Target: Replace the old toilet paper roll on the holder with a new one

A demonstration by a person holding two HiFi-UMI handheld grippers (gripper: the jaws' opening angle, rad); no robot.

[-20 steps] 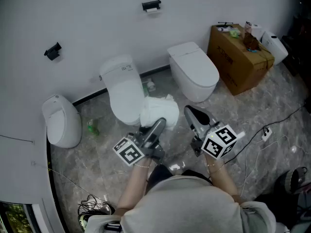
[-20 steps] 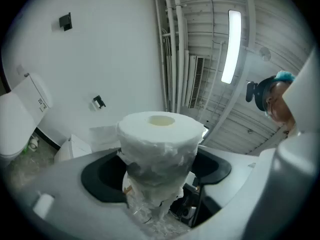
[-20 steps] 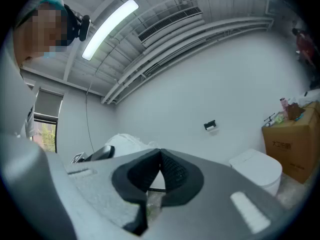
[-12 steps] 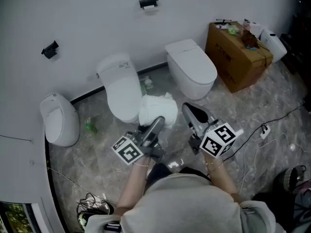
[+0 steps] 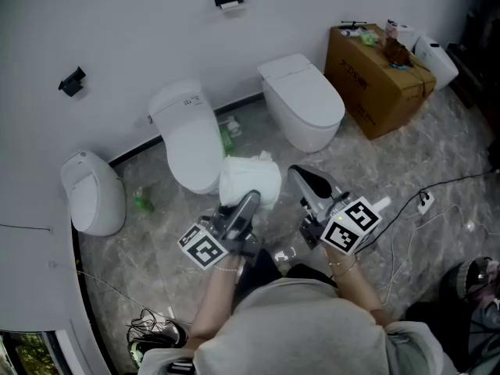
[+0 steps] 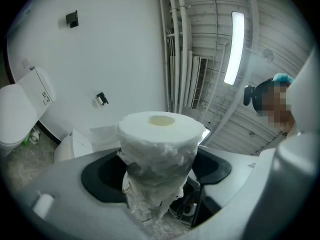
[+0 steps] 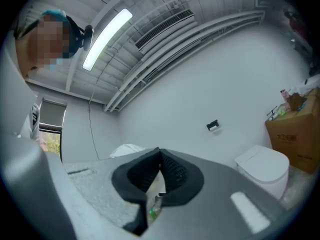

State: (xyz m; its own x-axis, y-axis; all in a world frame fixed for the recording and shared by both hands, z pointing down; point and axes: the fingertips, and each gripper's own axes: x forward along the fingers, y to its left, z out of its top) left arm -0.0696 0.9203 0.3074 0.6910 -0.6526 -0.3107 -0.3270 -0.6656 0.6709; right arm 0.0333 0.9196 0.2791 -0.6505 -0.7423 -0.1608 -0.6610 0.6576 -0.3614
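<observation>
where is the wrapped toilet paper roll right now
Head view, centre-left: the toilet paper roll is held in the left tongs, just below the near end of the middle toilet in the picture.

Three white toilets stand on the grey marble floor (image 5: 437, 147), along the white wall (image 5: 141, 30): the left toilet (image 5: 94, 194), the middle toilet (image 5: 191, 135) and the right toilet (image 5: 301, 100). A small green bottle (image 5: 144, 203) lies on the floor between the first two. A brown cardboard box (image 5: 375, 80) stands near the far right corner, with small things on top.
</observation>
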